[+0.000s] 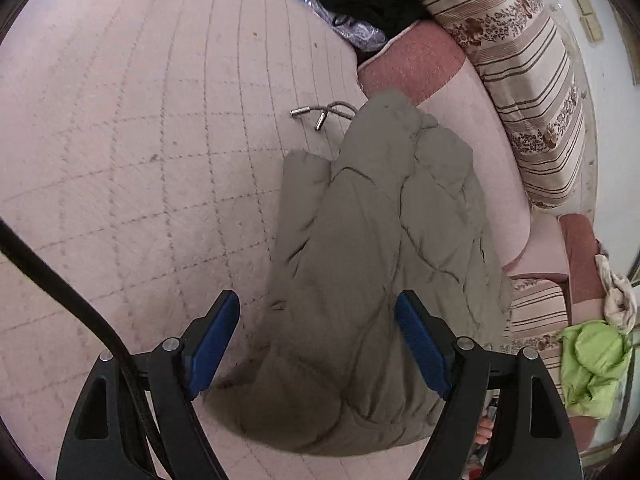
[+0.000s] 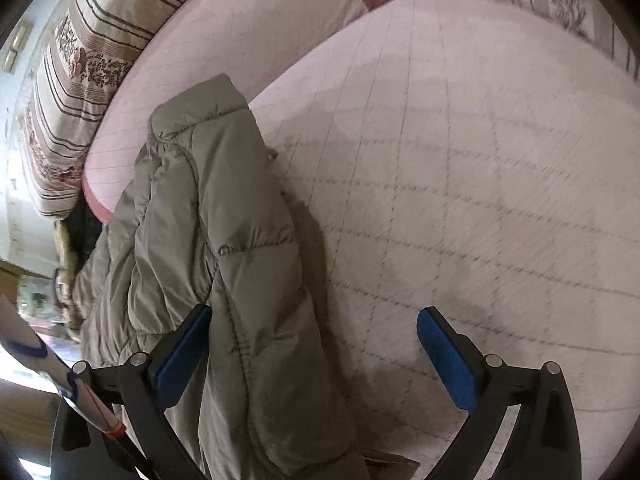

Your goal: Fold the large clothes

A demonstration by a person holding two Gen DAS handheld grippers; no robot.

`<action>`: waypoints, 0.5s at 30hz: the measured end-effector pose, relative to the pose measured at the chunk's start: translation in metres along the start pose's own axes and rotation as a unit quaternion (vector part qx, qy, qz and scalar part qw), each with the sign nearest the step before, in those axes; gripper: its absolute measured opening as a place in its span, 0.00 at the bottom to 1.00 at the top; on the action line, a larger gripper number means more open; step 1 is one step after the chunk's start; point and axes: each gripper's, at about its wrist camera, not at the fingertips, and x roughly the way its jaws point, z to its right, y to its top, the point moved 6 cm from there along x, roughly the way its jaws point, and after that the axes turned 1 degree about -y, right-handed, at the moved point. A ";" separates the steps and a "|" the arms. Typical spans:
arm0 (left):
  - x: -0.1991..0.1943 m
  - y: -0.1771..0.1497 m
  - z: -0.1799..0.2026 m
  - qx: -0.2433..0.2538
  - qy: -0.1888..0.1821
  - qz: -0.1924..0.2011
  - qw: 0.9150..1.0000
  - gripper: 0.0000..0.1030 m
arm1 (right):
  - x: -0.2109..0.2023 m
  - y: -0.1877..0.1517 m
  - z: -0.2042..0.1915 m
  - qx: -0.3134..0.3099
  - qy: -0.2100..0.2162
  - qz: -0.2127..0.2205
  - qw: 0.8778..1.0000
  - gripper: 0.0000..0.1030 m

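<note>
You are holding the left gripper (image 1: 316,344) wide open over the near end of the padded jacket (image 1: 376,264), gripping nothing. Your right gripper (image 2: 314,354) is also gaping, empty, straddling its edge. The jacket is lying bunched on the pink quilted bed (image 1: 140,140). Judged light, puffy, slippery: pinch a stitched seam.

No writing, label, brand or number can be read in either wrist view; the white tube with blue and red markings (image 2: 60,376) at the right view's lower-left edge carries nothing legible.
</note>
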 end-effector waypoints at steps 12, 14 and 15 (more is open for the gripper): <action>0.046 -0.016 0.024 0.052 -0.050 -0.047 0.996 0.95 | 0.031 -0.011 -0.025 -0.031 0.104 -0.045 0.993 1.00; 0.043 -0.018 0.029 0.059 -0.039 -0.043 0.997 0.93 | 0.037 -0.017 -0.038 -0.037 0.119 -0.056 0.991 0.95; 0.040 -0.019 0.030 0.056 -0.036 -0.042 0.997 0.83 | 0.038 -0.018 -0.042 -0.040 0.106 -0.050 0.992 0.93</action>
